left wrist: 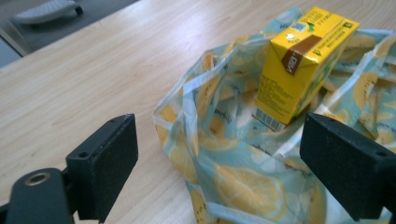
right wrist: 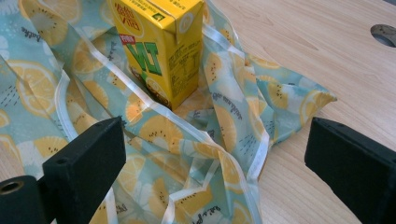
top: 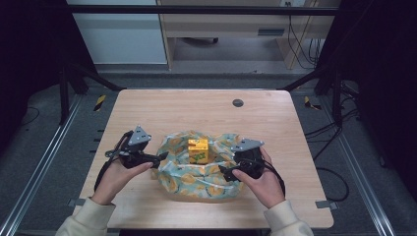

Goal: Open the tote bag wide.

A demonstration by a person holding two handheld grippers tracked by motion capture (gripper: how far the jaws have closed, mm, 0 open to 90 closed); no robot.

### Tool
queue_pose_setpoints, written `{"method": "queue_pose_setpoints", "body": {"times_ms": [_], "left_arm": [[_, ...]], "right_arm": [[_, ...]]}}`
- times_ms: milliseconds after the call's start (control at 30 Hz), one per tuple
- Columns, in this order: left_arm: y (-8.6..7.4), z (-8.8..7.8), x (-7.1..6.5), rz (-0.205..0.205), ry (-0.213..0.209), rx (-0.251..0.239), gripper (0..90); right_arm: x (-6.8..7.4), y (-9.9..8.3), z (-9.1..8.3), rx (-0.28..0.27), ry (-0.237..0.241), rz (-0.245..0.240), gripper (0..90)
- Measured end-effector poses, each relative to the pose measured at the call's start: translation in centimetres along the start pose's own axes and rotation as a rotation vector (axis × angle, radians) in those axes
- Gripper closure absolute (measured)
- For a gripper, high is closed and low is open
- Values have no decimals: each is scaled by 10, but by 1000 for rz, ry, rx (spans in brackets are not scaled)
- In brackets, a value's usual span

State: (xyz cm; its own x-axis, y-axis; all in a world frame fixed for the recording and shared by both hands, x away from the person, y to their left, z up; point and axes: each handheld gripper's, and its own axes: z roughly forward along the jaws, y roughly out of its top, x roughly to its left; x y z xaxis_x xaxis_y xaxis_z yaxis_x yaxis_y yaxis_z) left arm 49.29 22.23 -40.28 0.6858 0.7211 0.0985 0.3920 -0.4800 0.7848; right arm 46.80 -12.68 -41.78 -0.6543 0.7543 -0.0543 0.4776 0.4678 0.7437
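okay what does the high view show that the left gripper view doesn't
The high view takes in the whole wooden table with the round dark hole near its far edge, both hands, the left gripper, the right gripper and the floor around. The left gripper view gives a close look at that gripper's open black jaws and the barcode low on the yellow drink carton. Both show the carton standing upright in the lemon-print bag on the table.

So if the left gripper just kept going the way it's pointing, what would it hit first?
Most likely the lemon-print bag, whose crumpled rim lies between its open fingers; the yellow drink carton stands behind that, though depth is hard to judge.
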Motion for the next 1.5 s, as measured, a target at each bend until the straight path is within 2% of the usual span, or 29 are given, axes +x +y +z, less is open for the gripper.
{"method": "queue_pose_setpoints", "body": {"times_ms": [100, 467, 767, 1000, 1200, 1300, 1500], "left_arm": [[0, -4, -1, -6, -13, -2, 97], [3, -22, 1, -3, 7, 6, 86], [-3, -35, 16, -9, 38, 30, 78], [-11, -44, 31, -34, 70, 38, 73], [-16, -49, 43, -42, 93, 56, 68], [-20, -48, 48, -40, 101, 69, 53], [-30, -46, 60, -59, 111, 89, 50]], "right_arm": [[1, 4, -1, -16, -9, -3, 54], [7, 25, -15, -78, -20, -21, 56], [-3, 34, -37, -125, -70, -6, 55], [-22, 24, -53, -138, -120, 45, 56], [-35, 14, -60, -141, -155, 84, 56], [-43, 5, -62, -136, -201, 131, 57], [-59, -15, -65, -120, -229, 190, 56]]}}
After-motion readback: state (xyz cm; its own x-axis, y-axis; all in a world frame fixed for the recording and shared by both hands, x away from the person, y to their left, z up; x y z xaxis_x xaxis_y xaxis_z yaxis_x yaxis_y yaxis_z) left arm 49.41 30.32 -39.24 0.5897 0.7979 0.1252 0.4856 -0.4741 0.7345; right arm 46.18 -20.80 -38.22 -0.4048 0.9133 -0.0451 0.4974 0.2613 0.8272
